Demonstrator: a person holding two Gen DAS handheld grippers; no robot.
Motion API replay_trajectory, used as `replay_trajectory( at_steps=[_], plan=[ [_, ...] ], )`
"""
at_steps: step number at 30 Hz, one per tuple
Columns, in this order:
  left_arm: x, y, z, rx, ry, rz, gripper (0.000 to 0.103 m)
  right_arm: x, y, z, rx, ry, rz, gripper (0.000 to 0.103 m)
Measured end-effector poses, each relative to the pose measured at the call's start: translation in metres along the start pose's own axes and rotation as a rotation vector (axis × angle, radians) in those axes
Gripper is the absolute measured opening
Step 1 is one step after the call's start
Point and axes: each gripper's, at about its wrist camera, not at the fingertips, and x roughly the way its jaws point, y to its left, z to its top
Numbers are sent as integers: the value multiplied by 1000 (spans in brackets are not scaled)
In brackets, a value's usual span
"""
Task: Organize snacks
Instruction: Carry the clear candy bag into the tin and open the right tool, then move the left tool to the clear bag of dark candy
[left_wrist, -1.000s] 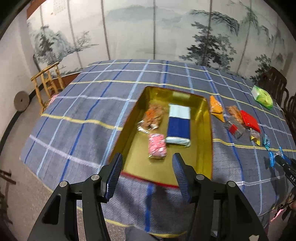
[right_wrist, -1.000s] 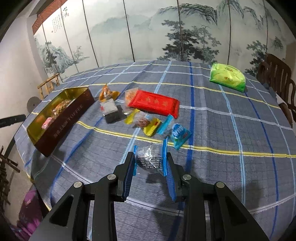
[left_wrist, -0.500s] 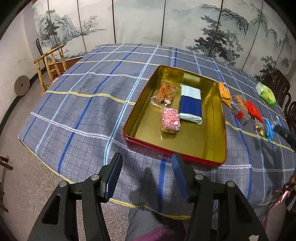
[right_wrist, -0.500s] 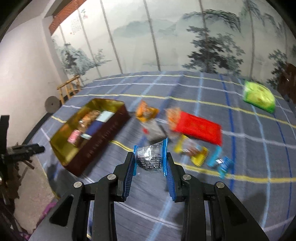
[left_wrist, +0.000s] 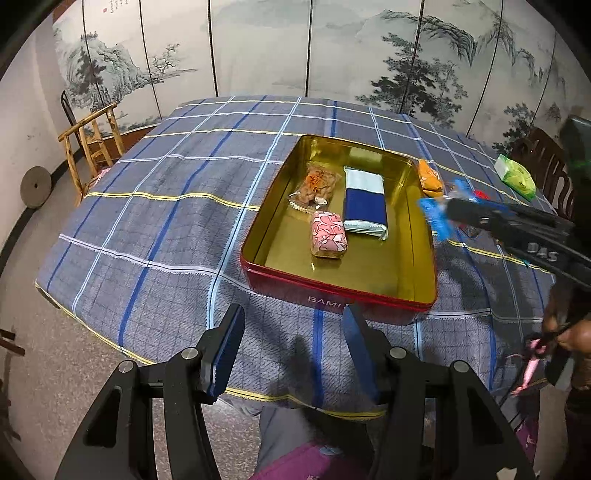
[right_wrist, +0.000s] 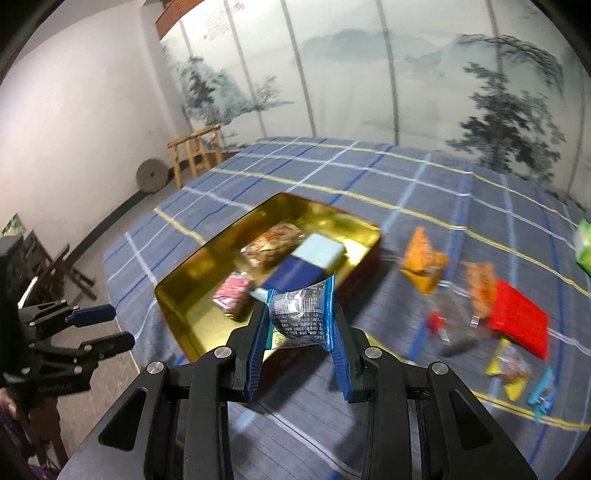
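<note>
Since the earlier frame the right gripper (right_wrist: 299, 325) has swung from the loose snacks toward the tin, carrying its load; the left gripper (left_wrist: 291, 354) has drawn back from the desk edge.

Right fingers are clamped on a silver-and-blue foil snack packet (right_wrist: 301, 317), held in the air at the near right rim of the gold-lined tin (left_wrist: 266, 236). Left fingers stand apart, holding nothing.

Inside the tin: pink wrapped sweet (left_wrist: 328, 234), blue-and-white packet (left_wrist: 365, 201), clear nut bag (left_wrist: 316, 184) — front floor bare.

Advice — advance over the bare floor, lower below the rim, then release; dropping from height risks the packet bouncing out.
</note>
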Motion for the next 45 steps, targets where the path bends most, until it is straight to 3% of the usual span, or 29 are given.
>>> replay_trajectory(
  at_steps=[17, 33, 45],
  plan=[
    [9, 10, -5, 4, 17, 9, 52, 67, 39, 5, -76, 124, 11, 34],
    [18, 16, -9, 5, 41, 11, 52, 79, 44, 5, -86, 155, -7, 34],
    [19, 16, -12, 7, 48, 16, 52, 70, 40, 6, -50, 111, -15, 34]
  ],
)
